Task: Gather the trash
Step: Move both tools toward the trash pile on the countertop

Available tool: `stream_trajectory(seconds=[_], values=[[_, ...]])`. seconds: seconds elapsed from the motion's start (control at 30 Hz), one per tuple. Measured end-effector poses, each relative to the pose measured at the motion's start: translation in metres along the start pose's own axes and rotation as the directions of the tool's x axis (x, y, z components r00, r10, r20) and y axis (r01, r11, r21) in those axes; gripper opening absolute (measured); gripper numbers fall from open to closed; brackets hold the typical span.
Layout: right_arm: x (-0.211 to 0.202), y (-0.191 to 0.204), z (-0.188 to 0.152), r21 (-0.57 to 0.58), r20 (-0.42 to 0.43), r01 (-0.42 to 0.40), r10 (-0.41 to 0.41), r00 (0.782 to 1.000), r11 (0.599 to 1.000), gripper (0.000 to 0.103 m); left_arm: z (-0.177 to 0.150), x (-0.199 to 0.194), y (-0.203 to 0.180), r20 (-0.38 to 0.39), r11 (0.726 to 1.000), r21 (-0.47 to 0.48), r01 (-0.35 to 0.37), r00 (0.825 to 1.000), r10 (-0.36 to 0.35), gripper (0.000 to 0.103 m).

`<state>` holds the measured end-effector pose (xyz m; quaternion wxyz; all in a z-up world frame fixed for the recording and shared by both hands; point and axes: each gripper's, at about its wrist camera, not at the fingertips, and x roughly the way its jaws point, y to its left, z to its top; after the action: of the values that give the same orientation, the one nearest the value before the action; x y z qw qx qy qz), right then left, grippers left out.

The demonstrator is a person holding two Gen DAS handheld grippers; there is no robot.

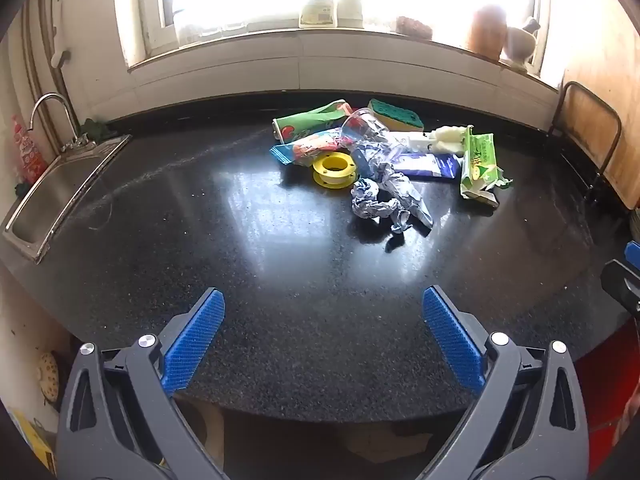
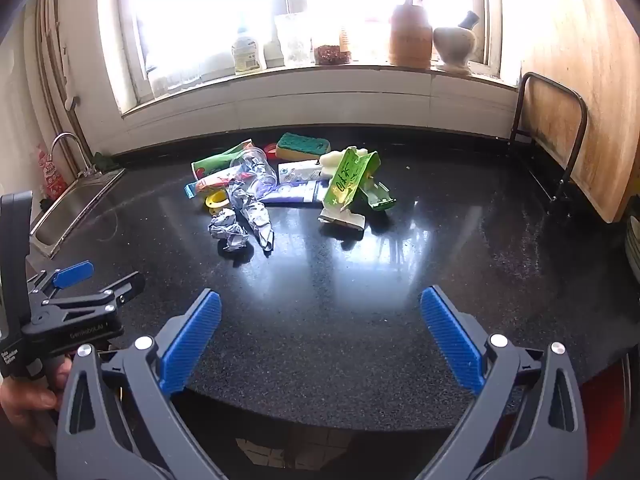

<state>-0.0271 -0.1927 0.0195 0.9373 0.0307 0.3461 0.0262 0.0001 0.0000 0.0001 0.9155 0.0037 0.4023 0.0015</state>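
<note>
A heap of trash lies at the back of the black counter [image 1: 280, 280]: crumpled silvery wrappers [image 1: 384, 196] [image 2: 244, 220], a clear plastic cup [image 1: 366, 130] [image 2: 258, 170], a yellow tape spool [image 1: 334, 168], a green tissue pack [image 1: 478, 164] [image 2: 348, 184], colourful snack bags [image 1: 308, 128] and a green-and-yellow sponge [image 1: 396, 114] [image 2: 302, 146]. My left gripper [image 1: 324, 300] hovers open over the counter's near edge, well short of the heap, nothing between its blue pads. My right gripper [image 2: 320, 300] is likewise open and empty. The left gripper [image 2: 100, 280] also shows in the right wrist view, held by a hand.
A steel sink [image 1: 52, 196] with a tap sits at the counter's left end. A wooden board in a metal rack [image 2: 560, 140] leans on the right. Bottles and jars line the windowsill [image 2: 332, 68]. Something red [image 1: 608, 392] sits below the counter's right edge.
</note>
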Motion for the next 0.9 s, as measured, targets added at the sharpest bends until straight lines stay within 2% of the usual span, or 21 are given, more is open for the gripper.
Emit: stream_trajectory(seconds=[0.27, 0.4, 0.9], values=[[-0.001, -0.002, -0.001, 0.002, -0.009, 0.006, -0.006, 1.000, 1.000, 0.097, -0.009, -0.003, -0.015, 0.013, 0.999, 0.037, 0.002, 1.000, -0.002, 0.097], [-0.001, 0.000, -0.002, 0.003, -0.004, 0.005, -0.005, 1.000, 1.000, 0.097, -0.003, -0.001, -0.008, -0.017, 0.999, 0.022, 0.028, 0.999, -0.028, 0.097], [-0.003, -0.003, 0.002, 0.015, -0.011, -0.007, 0.008, 1.000, 1.000, 0.097, -0.002, -0.003, -0.011, -0.012, 0.999, 0.033, 0.033, 0.999, -0.032, 0.097]])
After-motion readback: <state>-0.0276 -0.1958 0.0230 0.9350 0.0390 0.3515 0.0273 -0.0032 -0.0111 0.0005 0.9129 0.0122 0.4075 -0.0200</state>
